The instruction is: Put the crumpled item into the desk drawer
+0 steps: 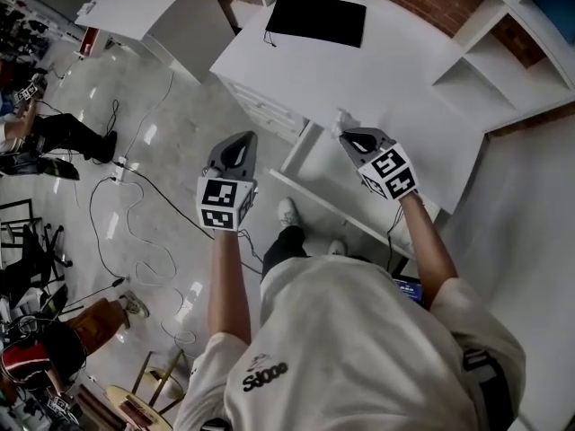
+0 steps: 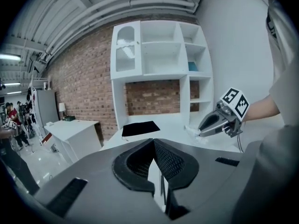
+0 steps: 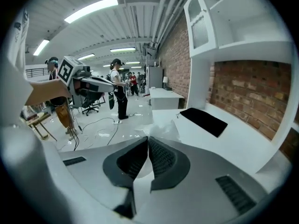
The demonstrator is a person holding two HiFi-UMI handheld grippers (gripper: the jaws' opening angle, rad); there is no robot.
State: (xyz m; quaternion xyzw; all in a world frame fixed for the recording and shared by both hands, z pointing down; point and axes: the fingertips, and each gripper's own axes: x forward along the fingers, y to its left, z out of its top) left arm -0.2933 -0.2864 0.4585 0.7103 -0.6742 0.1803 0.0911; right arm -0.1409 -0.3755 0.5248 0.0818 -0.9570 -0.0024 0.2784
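The crumpled item [image 1: 340, 120] is a small white wad at the front edge of the white desk [image 1: 395, 79]. My right gripper [image 1: 347, 134] is shut on it. In the right gripper view the wad [image 3: 163, 130] bulges out past the closed tips of that gripper [image 3: 148, 140]. The desk's drawers [image 1: 262, 108] sit under the desktop's left end, with fronts that look closed. My left gripper [image 1: 237, 144] hangs shut and empty over the floor, left of the desk. In the left gripper view its tips [image 2: 153, 143] meet, and the right gripper [image 2: 201, 131] shows holding the wad [image 2: 191, 130].
A black cloth [image 1: 316, 19] lies flat at the back of the desk. White shelving [image 1: 508, 52] rises at the right. Cables and a power strip [image 1: 121, 171] trail over the glossy floor. Another white desk [image 1: 148, 3] stands at the far left, with people beyond it.
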